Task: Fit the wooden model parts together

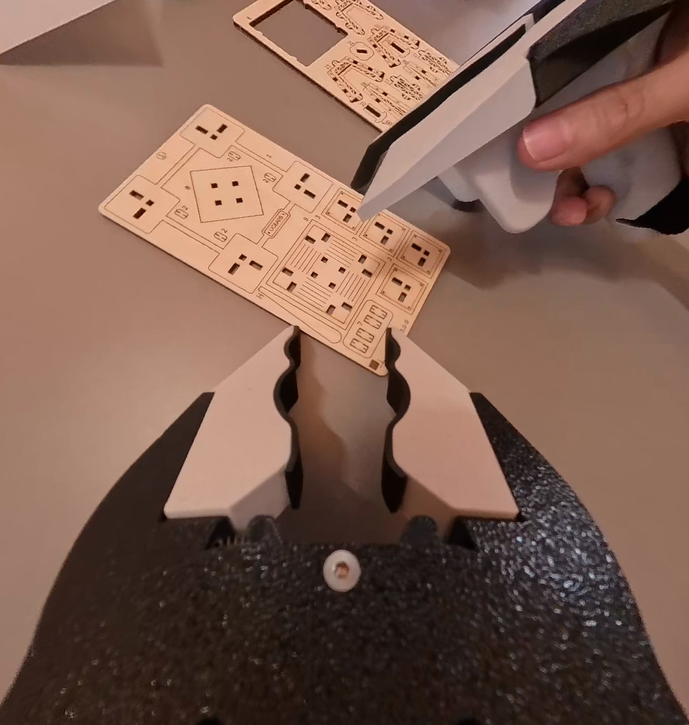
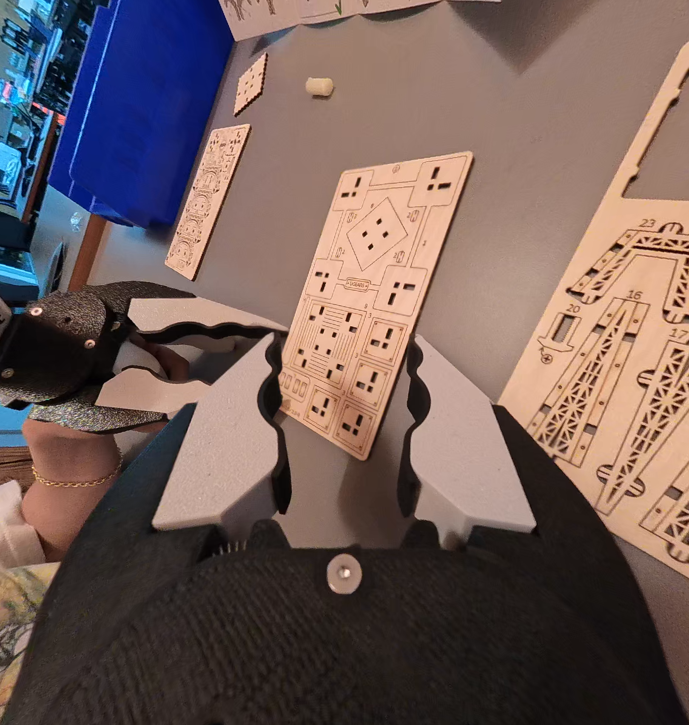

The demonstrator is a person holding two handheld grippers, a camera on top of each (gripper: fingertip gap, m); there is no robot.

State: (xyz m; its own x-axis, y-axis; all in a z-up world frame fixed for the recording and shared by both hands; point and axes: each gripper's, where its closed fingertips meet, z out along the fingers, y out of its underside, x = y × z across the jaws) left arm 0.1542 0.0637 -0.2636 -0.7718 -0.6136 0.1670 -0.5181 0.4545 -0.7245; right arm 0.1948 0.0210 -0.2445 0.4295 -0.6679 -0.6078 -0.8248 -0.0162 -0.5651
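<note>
Your left gripper (image 1: pixel 342 341) is spread and empty, with the corner of the sheet (image 1: pixel 256 235) just ahead of its tips. Your right gripper (image 2: pixel 342 349) is also spread, low over the same sheet. I judge nothing is fitted yet; nearly all parts sit unpunched. The second sheet (image 2: pixel 609 353) lies to its right.

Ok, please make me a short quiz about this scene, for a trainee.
1. True or false: the left gripper holds a wooden part.
2. Which thing lies straight ahead of the right gripper? A the slotted wooden sheet; B a metal bowl; C a paper cup.
3. Fill in: the fingers of both grippers stand ___.
Key: 1 false; 2 A; 3 open.
</note>
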